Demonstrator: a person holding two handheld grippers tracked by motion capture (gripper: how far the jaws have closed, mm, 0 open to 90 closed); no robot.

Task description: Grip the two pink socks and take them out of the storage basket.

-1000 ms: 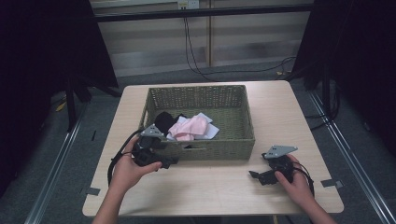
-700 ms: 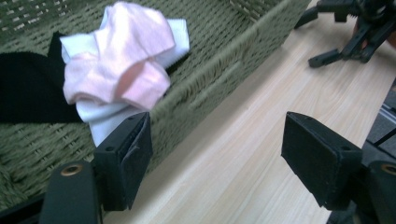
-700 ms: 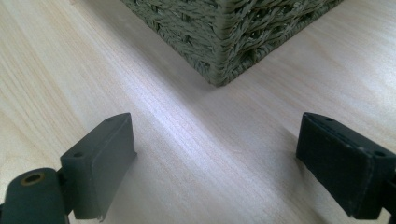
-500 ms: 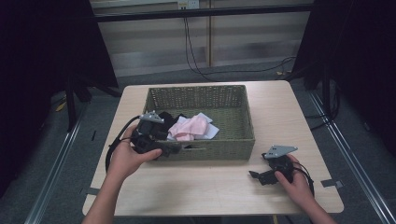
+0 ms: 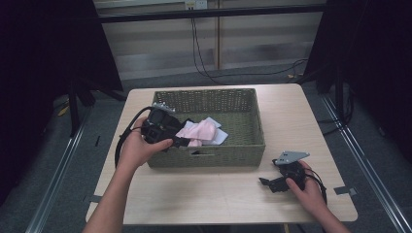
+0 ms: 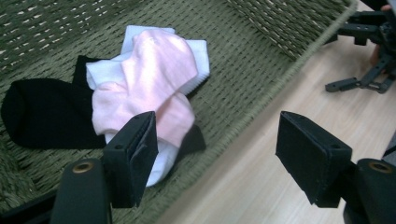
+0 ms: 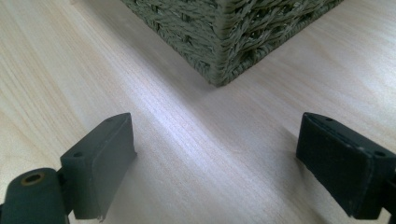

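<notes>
Pink sock [image 6: 149,88] lies in the basket [image 5: 209,158] on top of a white sock [image 6: 196,51], with a black sock [image 6: 42,114] beside them. My left gripper [image 6: 217,151] hovers at the basket's near rim, jaws just easing narrower, nothing between them. Right gripper [image 7: 215,168] rests spread and empty on the table [image 7: 70,60]. All 3 look stowed to me.

High view: fixed above the person's side, facing forward and down across the whole bench [image 5: 291,107]. Left claw [image 6: 215,158] view: rides the claw, close, looking down past its two pads onto the basket [image 6: 261,60] wall and the socks [image 6: 149,88] just ahead. Right claw [image 7: 215,163] view: very close to the bench top, facing a basket corner ahead. All three views share the basket.
</notes>
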